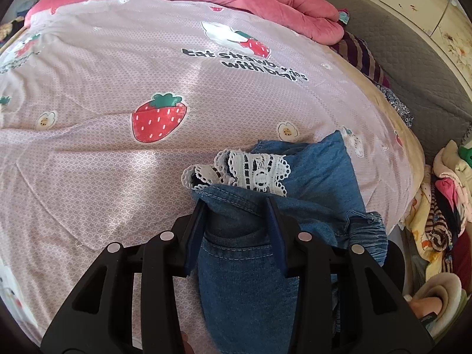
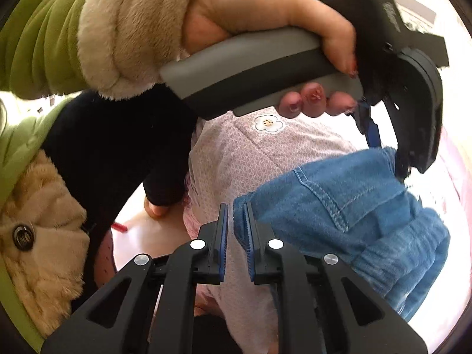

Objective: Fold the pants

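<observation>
Small blue denim pants (image 1: 309, 177) with white lace trim (image 1: 250, 171) lie partly folded on the pink strawberry bedspread (image 1: 118, 88). My left gripper (image 1: 236, 203) straddles a folded denim layer, its fingers wide apart with cloth between them. In the right wrist view the pants (image 2: 354, 200) show their elastic waistband at right. My right gripper (image 2: 234, 209) has a narrow gap between its fingers, just left of the denim edge, holding nothing I can see. The left gripper's body and the hand holding it (image 2: 265, 29) fill the top of that view.
A rolled pink quilt (image 1: 265, 3) lies at the bed's far end. A grey mat (image 1: 413, 73) and a pile of clothes (image 1: 442, 221) lie right of the bed. The person's green coat with fur cuffs (image 2: 44, 118) fills the left.
</observation>
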The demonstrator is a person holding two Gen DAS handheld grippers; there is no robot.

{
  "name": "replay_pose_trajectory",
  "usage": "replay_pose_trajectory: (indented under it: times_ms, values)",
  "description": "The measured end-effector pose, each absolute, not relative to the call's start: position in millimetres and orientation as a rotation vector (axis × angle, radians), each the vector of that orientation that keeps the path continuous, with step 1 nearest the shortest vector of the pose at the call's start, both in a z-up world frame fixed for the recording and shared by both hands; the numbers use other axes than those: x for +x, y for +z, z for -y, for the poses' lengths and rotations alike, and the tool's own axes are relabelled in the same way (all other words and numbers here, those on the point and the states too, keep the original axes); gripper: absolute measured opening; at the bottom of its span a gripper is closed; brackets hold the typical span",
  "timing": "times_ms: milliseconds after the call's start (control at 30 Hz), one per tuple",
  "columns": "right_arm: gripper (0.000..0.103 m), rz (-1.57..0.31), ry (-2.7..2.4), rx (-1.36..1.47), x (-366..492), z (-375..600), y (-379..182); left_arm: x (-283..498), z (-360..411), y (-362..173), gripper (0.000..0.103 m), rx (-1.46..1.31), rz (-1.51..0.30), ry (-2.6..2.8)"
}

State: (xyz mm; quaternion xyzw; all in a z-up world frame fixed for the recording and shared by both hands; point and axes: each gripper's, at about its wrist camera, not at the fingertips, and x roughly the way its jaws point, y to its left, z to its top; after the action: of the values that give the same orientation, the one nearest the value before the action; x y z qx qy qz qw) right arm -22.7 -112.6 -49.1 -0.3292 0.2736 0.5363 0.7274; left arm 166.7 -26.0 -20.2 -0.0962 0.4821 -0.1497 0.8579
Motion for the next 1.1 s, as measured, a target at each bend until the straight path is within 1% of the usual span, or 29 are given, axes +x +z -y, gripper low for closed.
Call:
replay_pose_trajectory:
  times_ms: [67,133,233,300,400,600,700,800,867,900,967,1033,1100]
  values:
    - [0.018,-0.637,1.184,-0.660,-21.1,117.7,-42.5,166.2,26.6,-20.0,0.031,-0.199,-1.010,-0.313]
    - [0.020,-0.657,1.175,-0.603,-21.6,123.0,-32.4,165.2,26.3,-19.8,0.031,-0.198,-1.006,-0.313]
    - [0.025,-0.611,1.168,-0.442,-22.3,142.0,-2.2,164.9,25.4,-19.7,0.031,-0.198,-1.003,-0.311]
    - [0.033,-0.575,1.130,-0.383,-21.4,151.1,12.2,165.4,25.5,-20.2,0.031,-0.201,-1.002,-0.310]
    - [0.035,-0.573,1.095,-0.325,-15.3,156.1,19.0,165.0,26.7,-19.9,0.031,-0.204,-1.000,-0.303]
    - [0.036,-0.676,1.017,-0.282,6.4,156.4,2.8,164.1,22.3,-18.4,0.031,-0.228,-0.992,-0.314]
    - [0.040,-0.738,0.972,-0.267,18.4,164.0,-7.4,160.3,10.8,-9.0,0.031,-0.266,-0.969,-0.322]
    - [0.040,-0.756,0.960,-0.254,19.8,166.5,-10.9,152.7,0.9,4.7,0.031,-0.268,-0.935,-0.330]
    - [0.043,-0.752,0.966,-0.235,19.5,167.8,-10.3,147.5,-4.4,9.1,0.031,-0.266,-0.934,-0.337]
    - [0.047,-0.748,0.970,-0.231,19.7,167.5,-12.0,143.4,-5.3,10.4,0.031,-0.255,-0.938,-0.348]
    - [0.050,-0.737,0.972,-0.236,17.4,166.4,-14.6,136.3,-2.2,8.6,0.028,-0.219,-0.957,-0.370]
    - [0.051,-0.735,0.977,-0.242,13.8,162.7,-19.5,133.1,2.0,2.5,0.023,-0.198,-0.992,-0.391]
    - [0.051,-0.735,0.976,-0.243,13.7,161.6,-23.2,134.9,3.6,-0.8,0.022,-0.189,-1.006,-0.389]
